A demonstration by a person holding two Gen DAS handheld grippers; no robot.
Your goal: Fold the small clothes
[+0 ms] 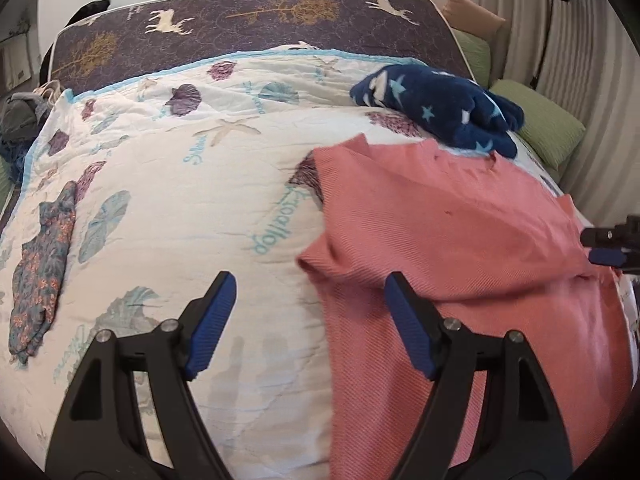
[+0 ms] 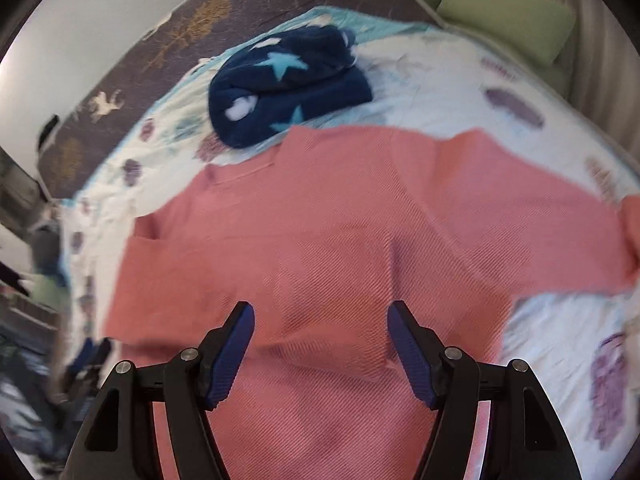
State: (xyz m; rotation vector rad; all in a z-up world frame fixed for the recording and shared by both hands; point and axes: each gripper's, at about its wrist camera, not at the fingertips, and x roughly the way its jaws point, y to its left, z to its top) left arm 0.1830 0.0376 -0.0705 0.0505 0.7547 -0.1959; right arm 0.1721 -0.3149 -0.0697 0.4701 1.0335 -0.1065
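A salmon-pink knit top (image 1: 452,240) lies spread flat on the white seashell-print quilt (image 1: 192,216). In the left wrist view its left sleeve is folded in near my left gripper (image 1: 310,284), which is open and empty above the quilt at the top's left edge. The top fills the right wrist view (image 2: 340,232), with one sleeve stretched to the right. My right gripper (image 2: 320,316) is open and empty, hovering over the top's body. The right gripper also shows at the right edge of the left wrist view (image 1: 612,244).
A folded navy fleece with stars (image 1: 440,104) lies behind the top, also in the right wrist view (image 2: 288,84). A floral garment (image 1: 40,276) lies on the quilt's left. Green cushions (image 1: 548,128) line the right side. A dark deer-print mattress (image 1: 248,20) is behind.
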